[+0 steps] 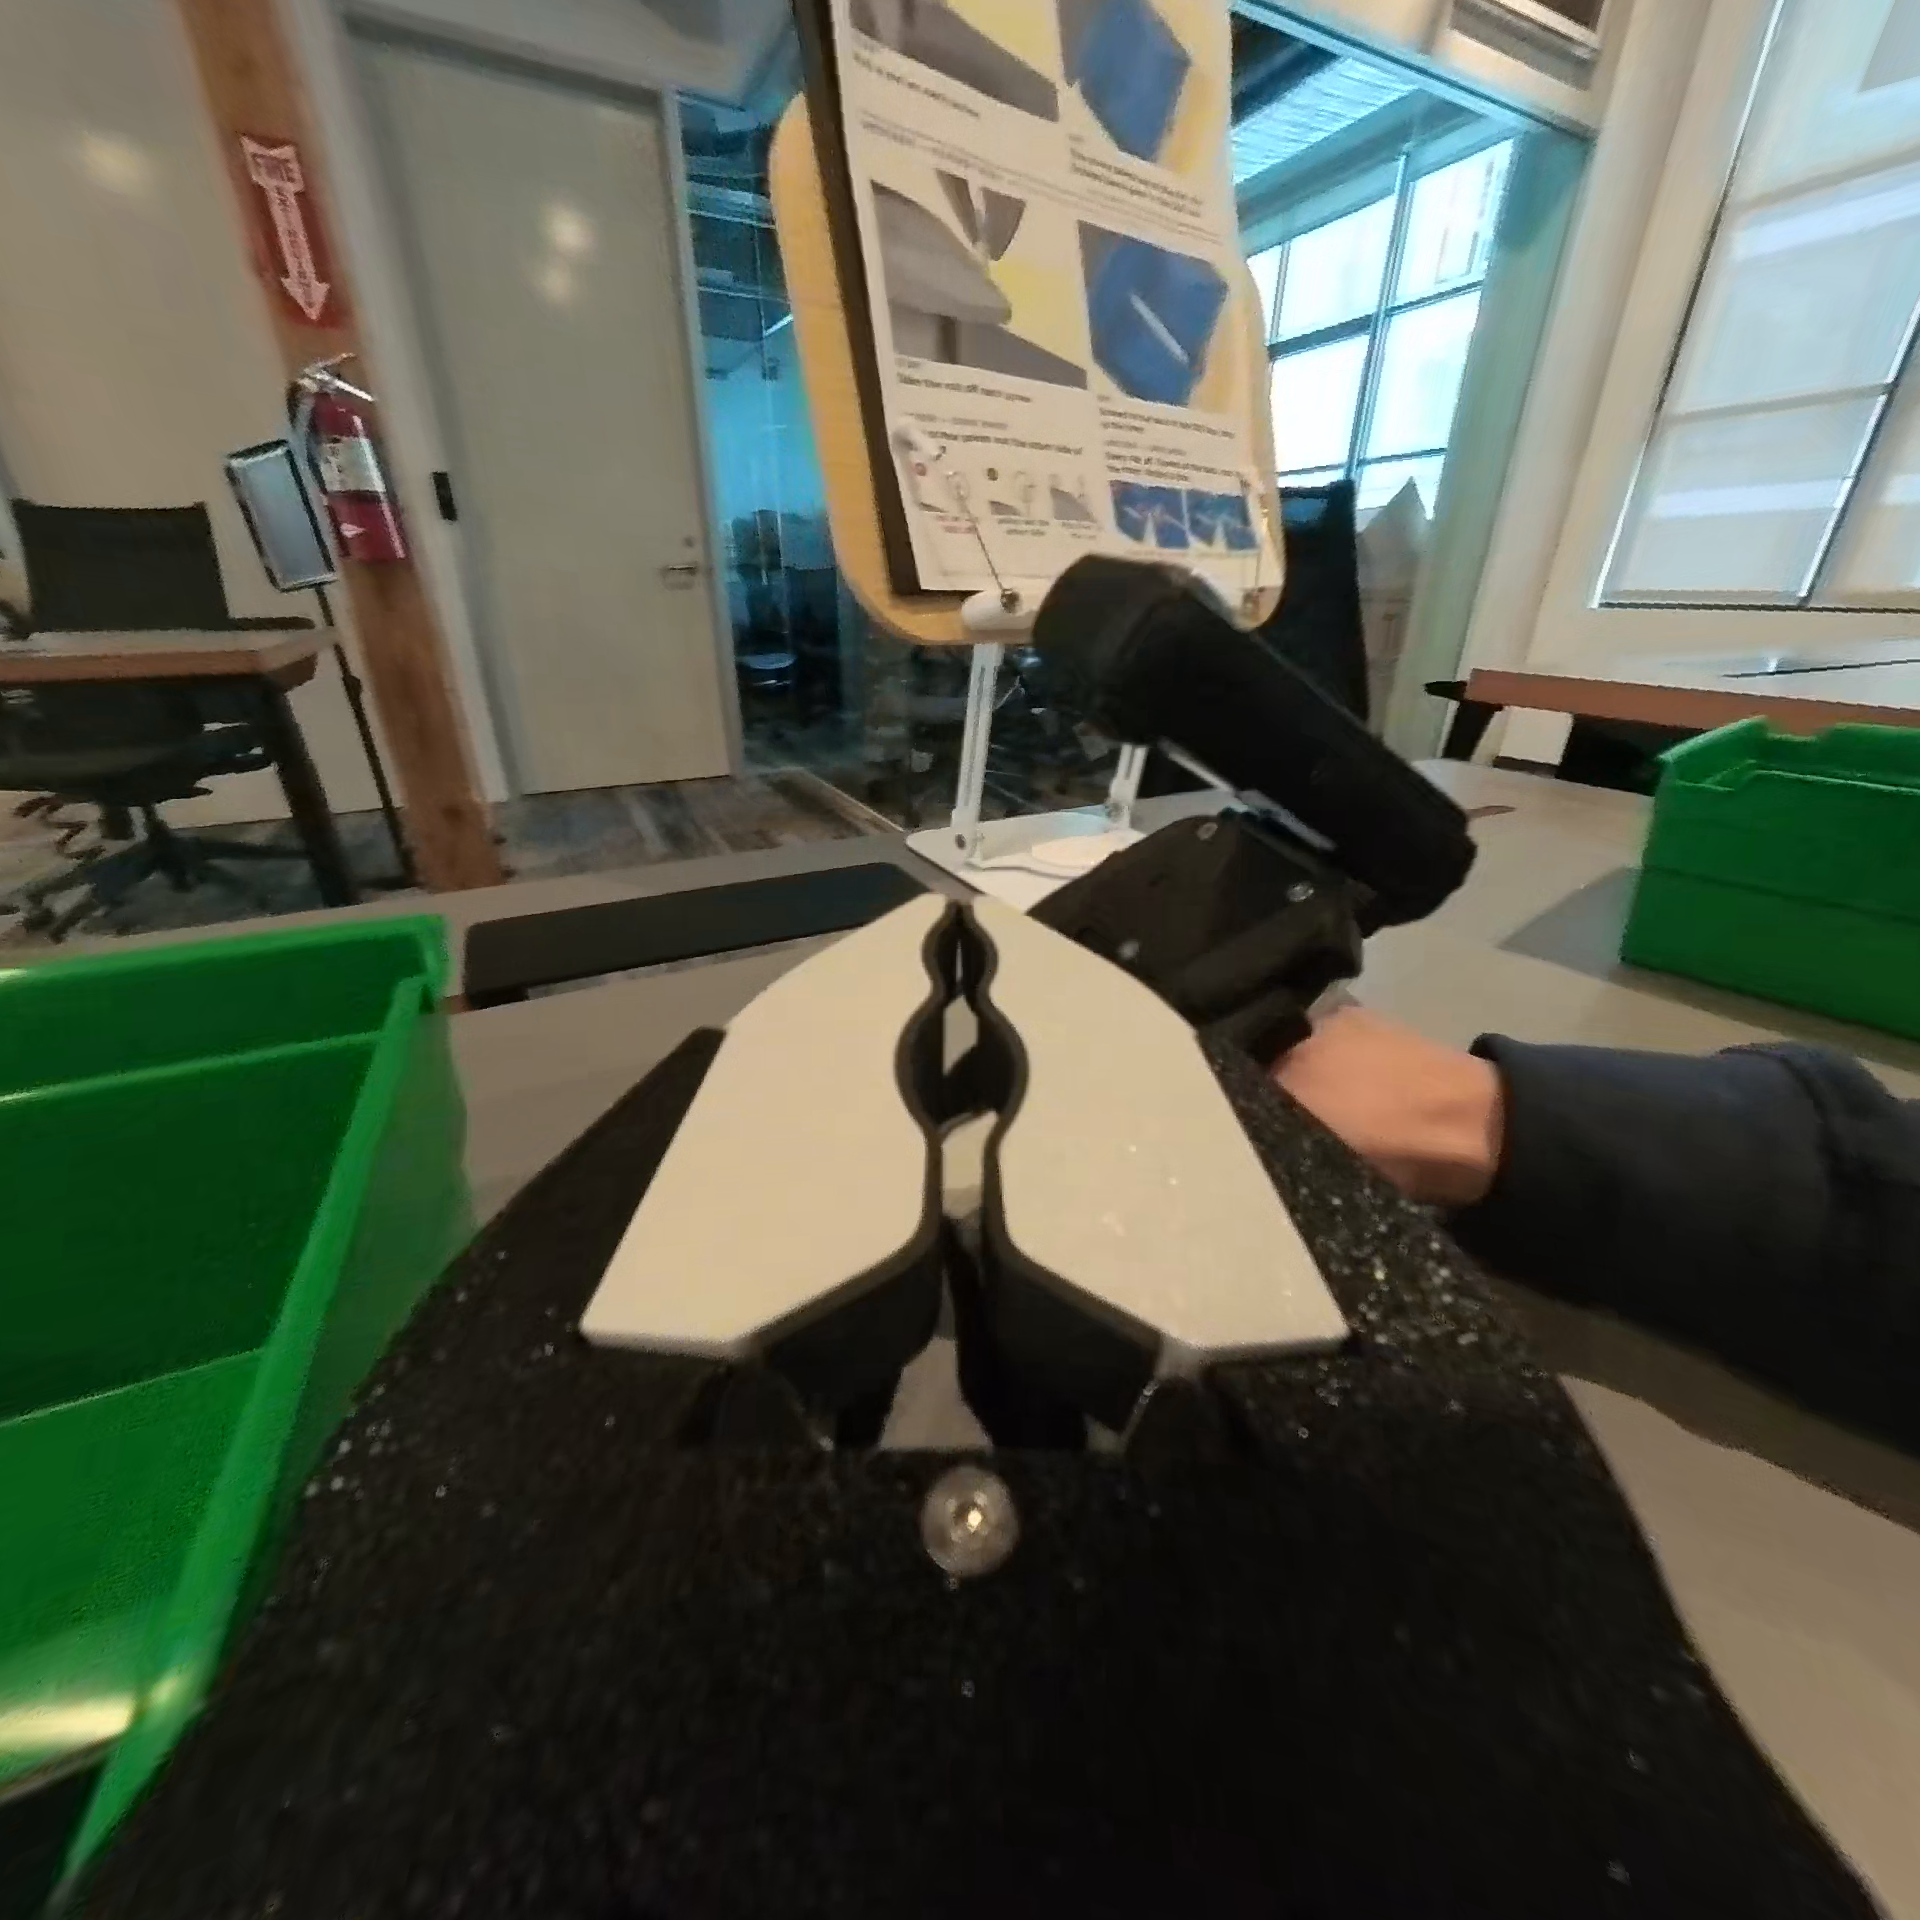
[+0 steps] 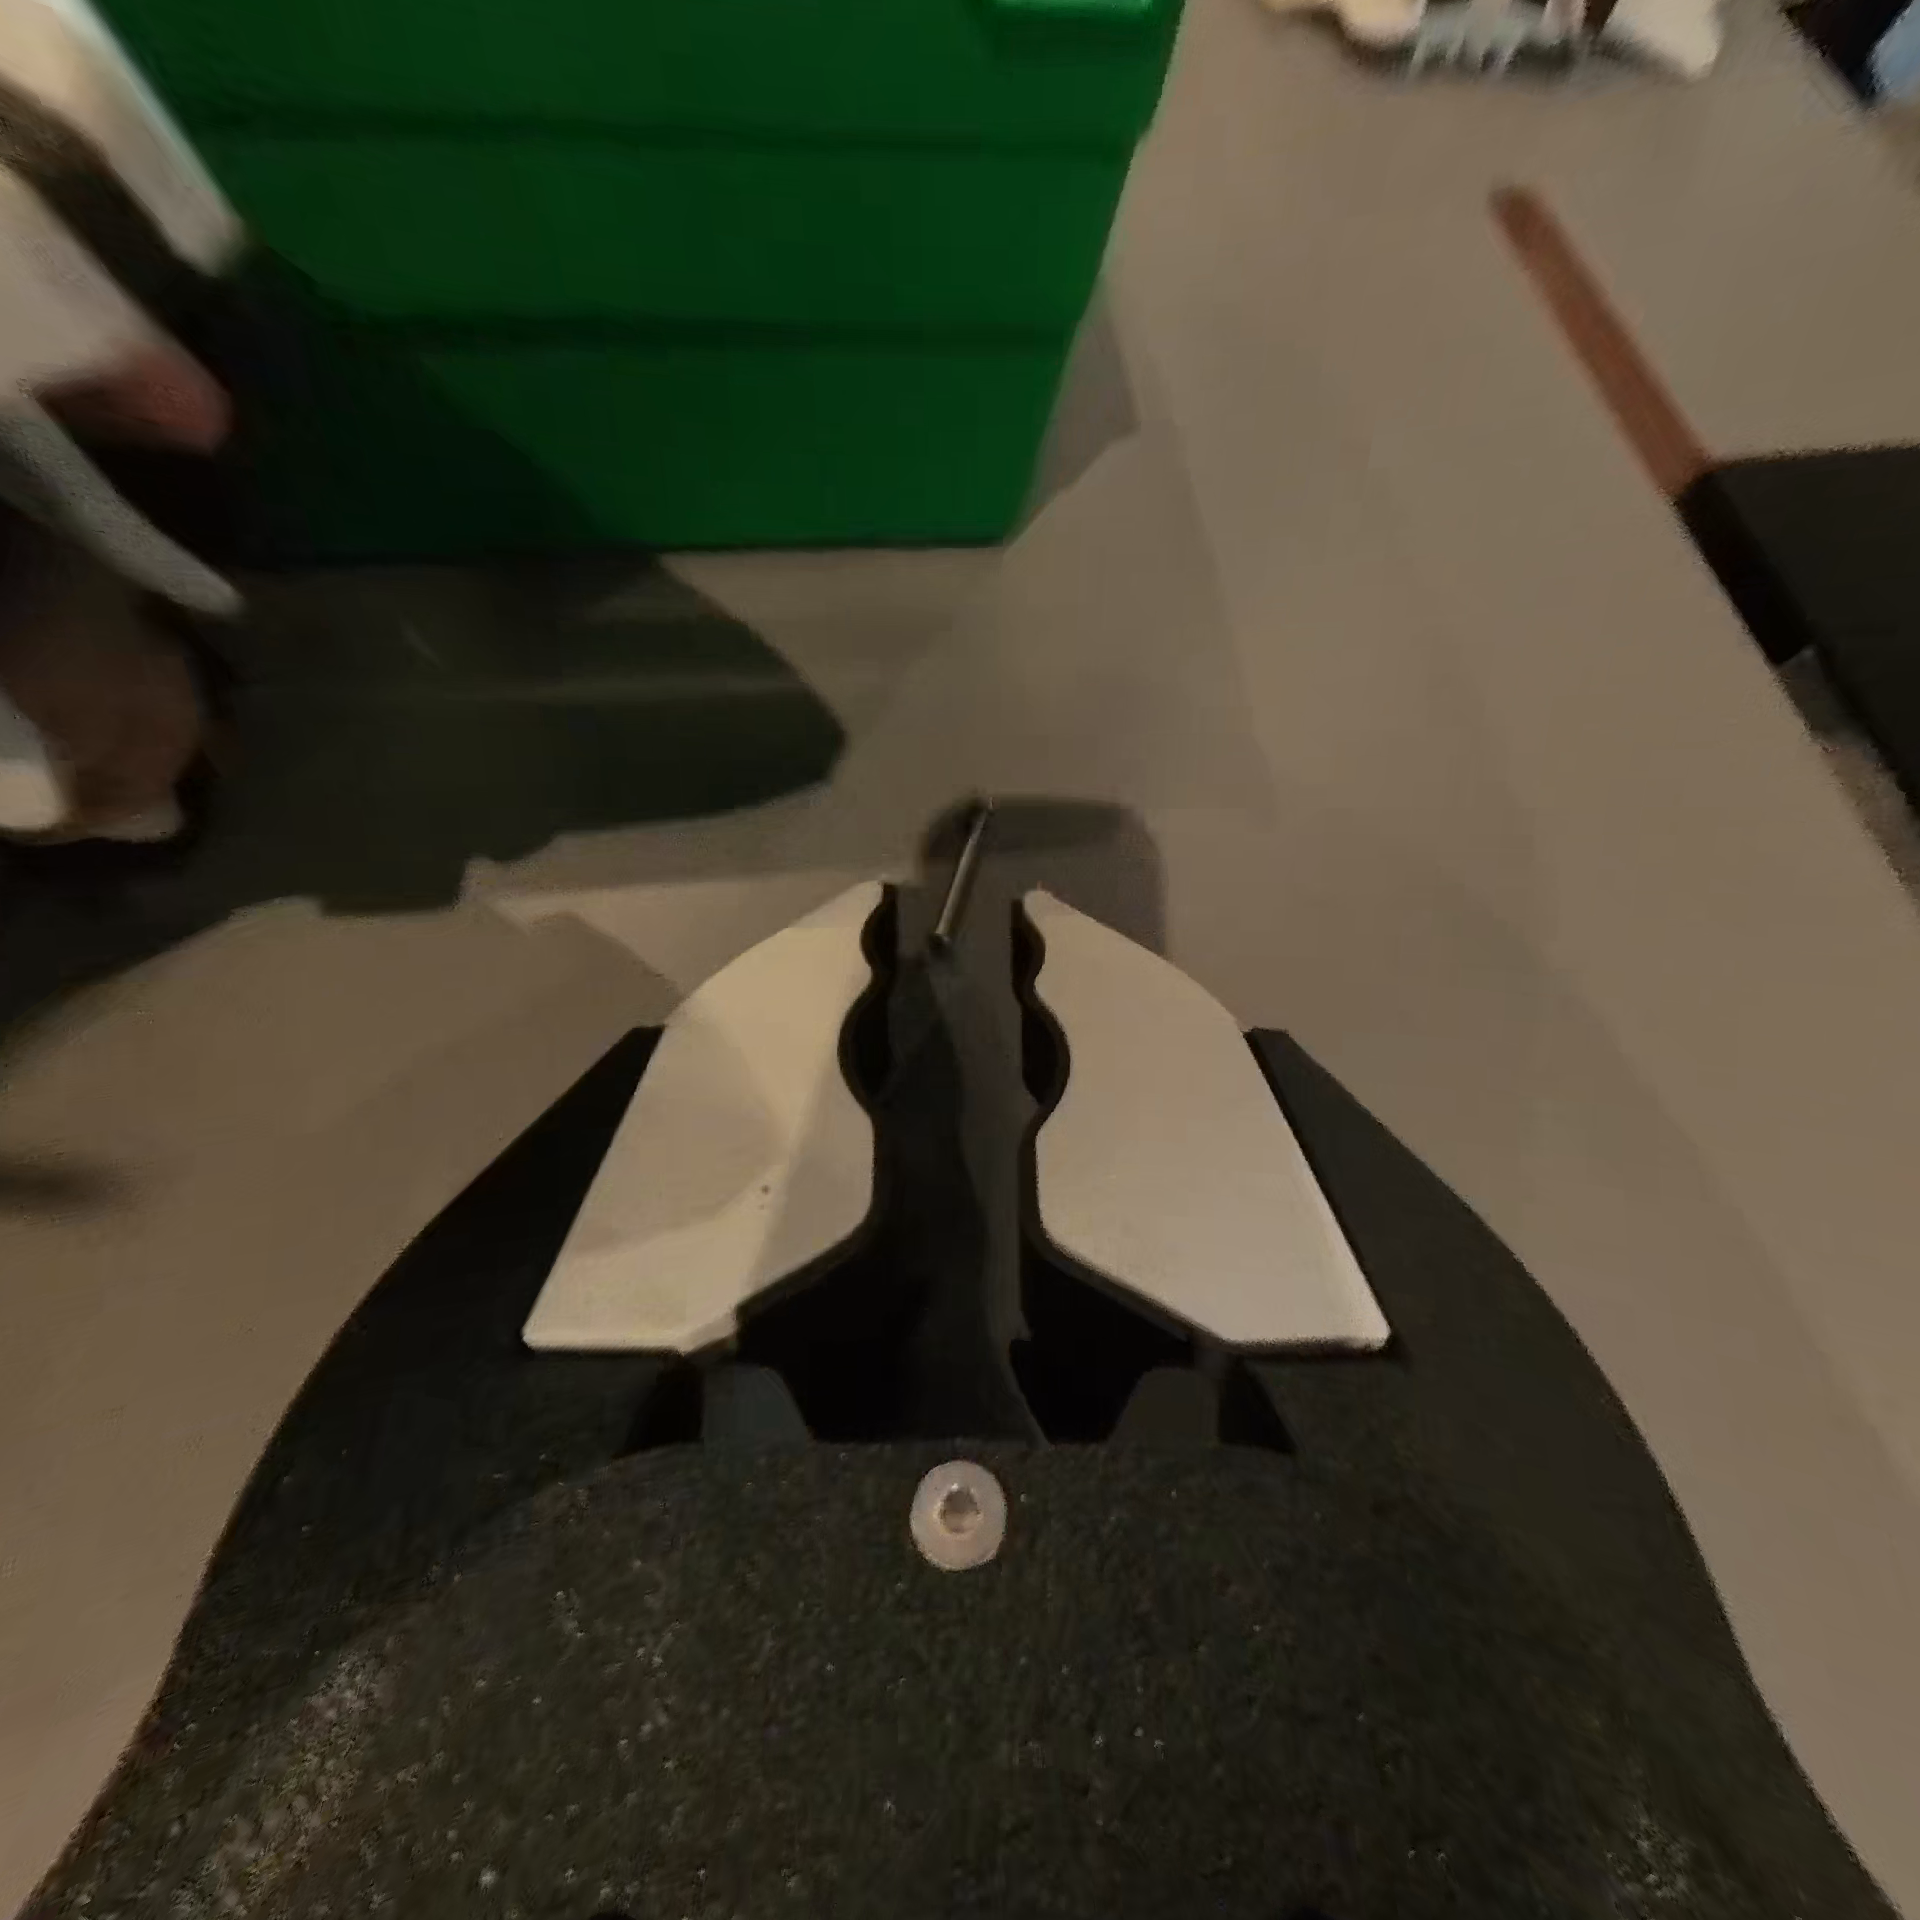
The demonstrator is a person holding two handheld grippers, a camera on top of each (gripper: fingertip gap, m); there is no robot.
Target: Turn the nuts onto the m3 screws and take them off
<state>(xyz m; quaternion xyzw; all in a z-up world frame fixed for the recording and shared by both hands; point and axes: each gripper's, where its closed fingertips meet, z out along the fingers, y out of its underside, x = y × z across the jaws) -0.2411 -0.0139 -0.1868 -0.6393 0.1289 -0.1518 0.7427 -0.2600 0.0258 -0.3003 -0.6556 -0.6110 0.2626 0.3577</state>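
Note:
In the right wrist view a thin dark screw (image 2: 961, 873) lies on the grey table (image 2: 1351, 727). Its near end sits in the gap between my right gripper's (image 2: 953, 906) fingertips. The jaws stand apart and neither pad touches the screw, so the right gripper is open. In the left wrist view my left gripper (image 1: 964, 920) is above the table with its white fingers (image 1: 831, 1122) together at the tips, and I see nothing between them. The right gripper's black body (image 1: 1226, 914) and the hand (image 1: 1392, 1112) holding it show just to the right. No nut is visible.
A green bin (image 1: 208, 1195) stands close on the left and another (image 1: 1766, 873) at the far right; one also shows in the right wrist view (image 2: 675, 260). An instruction sheet on a white stand (image 1: 1049, 312) and a black mat (image 1: 675, 925) lie ahead. My hands' fingertips stand some 12 cm from each other.

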